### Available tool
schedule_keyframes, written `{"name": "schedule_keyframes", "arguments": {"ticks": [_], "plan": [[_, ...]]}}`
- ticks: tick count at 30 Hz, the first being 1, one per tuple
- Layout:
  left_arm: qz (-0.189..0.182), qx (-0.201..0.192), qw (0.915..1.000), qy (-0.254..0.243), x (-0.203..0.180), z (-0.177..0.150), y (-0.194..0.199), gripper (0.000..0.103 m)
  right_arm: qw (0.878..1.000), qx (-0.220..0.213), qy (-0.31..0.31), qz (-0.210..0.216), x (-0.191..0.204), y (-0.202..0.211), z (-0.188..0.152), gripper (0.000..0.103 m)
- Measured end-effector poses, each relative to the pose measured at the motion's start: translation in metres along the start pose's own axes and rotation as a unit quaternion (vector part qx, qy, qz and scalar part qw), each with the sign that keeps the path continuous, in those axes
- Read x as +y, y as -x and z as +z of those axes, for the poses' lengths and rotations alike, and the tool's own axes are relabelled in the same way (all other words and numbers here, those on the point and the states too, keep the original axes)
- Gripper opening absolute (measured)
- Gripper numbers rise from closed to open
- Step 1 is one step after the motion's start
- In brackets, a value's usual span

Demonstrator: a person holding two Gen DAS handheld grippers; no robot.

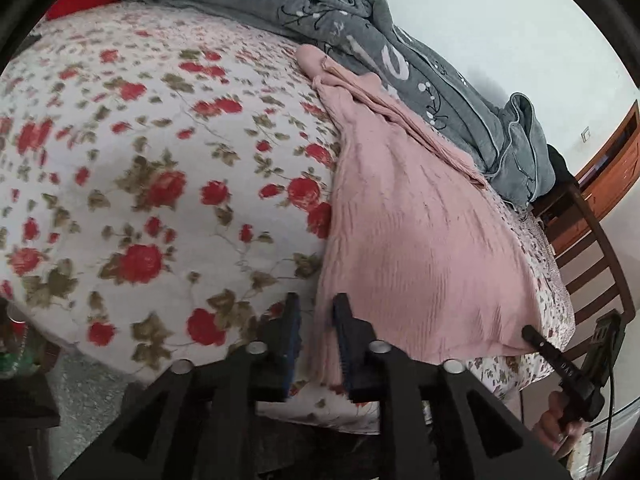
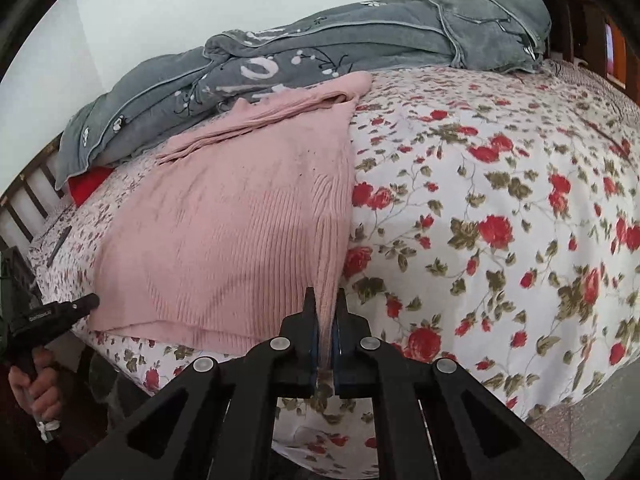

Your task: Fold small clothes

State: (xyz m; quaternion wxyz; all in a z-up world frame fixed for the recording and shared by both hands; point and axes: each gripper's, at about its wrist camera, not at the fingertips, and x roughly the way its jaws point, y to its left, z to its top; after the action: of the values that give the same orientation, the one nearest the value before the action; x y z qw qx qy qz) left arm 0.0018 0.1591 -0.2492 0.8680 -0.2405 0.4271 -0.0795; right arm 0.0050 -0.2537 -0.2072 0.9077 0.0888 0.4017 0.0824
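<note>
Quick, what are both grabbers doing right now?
Left gripper: open, edge of the pink top between its jaws.
Right gripper: closed on the pink top.

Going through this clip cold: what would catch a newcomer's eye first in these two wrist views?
First, the pink ribbed garment spread flat on the rose-print bedsheet, near the bed's front edge. The right gripper is shut on one near corner of it; the left gripper sits at the other near corner, jaws slightly apart with the fabric edge between them. Behind, a rumpled grey quilt lies along the far side by the wall.
</note>
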Motion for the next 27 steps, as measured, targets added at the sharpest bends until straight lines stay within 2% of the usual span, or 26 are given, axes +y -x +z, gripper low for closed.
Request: {"name": "schedule_keyframes", "arguments": {"ticks": [2, 3, 5, 6, 9, 12, 15, 16, 17, 18, 21, 24, 27], "plan": [[-0.009, -0.001, 1.0, -0.004, 0.0, -0.001, 0.004, 0.035, 1.0, -0.006, -0.005, 0.01, -0.001, 0.004, 0.002, 0.009], [-0.015, -0.001, 0.9999, -0.006, -0.001, 0.0, 0.003, 0.04, 1.0, -0.009, -0.008, 0.014, -0.002, 0.005, 0.003, 0.016], [-0.022, 0.002, 0.9997, -0.006, -0.004, 0.001, -0.002, 0.042, 1.0, -0.004, -0.005, 0.011, -0.001, 0.001, 0.006, 0.029], [-0.027, 0.003, 0.9996, -0.009, -0.006, 0.0, -0.005, 0.042, 1.0, 0.001, -0.002, 0.008, -0.001, -0.003, 0.006, 0.031], [-0.007, -0.008, 0.9994, -0.033, -0.017, 0.0, -0.01, 0.039, 1.0, 0.012, -0.001, -0.005, 0.001, -0.017, 0.005, 0.031], [0.037, -0.02, 0.9973, -0.06, -0.029, -0.001, -0.015, 0.029, 1.0, -0.002, 0.006, -0.012, 0.002, -0.017, -0.001, 0.031], [0.058, -0.022, 0.9958, -0.067, -0.032, -0.002, -0.015, 0.026, 1.0, -0.014, 0.01, -0.024, 0.005, -0.017, -0.006, 0.03], [0.062, -0.021, 0.9958, -0.064, -0.032, 0.0, -0.015, 0.017, 0.999, -0.016, 0.008, -0.027, 0.006, -0.017, -0.007, 0.03], [0.055, -0.015, 0.9966, -0.059, -0.031, 0.001, -0.015, 0.01, 0.999, -0.014, 0.004, -0.029, 0.006, -0.018, -0.008, 0.026], [0.041, -0.004, 0.998, -0.048, -0.028, 0.002, -0.017, 0.008, 1.0, -0.007, -0.002, -0.027, 0.006, -0.02, -0.009, 0.016], [0.016, -0.004, 0.9992, -0.035, -0.025, 0.004, -0.013, 0.007, 1.0, 0.011, -0.023, -0.007, 0.004, -0.022, -0.01, 0.006], [0.004, -0.007, 0.9992, -0.038, -0.024, 0.002, -0.012, 0.007, 1.0, 0.013, -0.015, -0.003, 0.006, -0.019, -0.01, 0.006], [-0.011, 0.013, 0.9997, -0.018, -0.015, 0.003, -0.018, 0.011, 1.0, 0.021, -0.017, 0.005, 0.006, -0.022, -0.012, 0.009]]}}
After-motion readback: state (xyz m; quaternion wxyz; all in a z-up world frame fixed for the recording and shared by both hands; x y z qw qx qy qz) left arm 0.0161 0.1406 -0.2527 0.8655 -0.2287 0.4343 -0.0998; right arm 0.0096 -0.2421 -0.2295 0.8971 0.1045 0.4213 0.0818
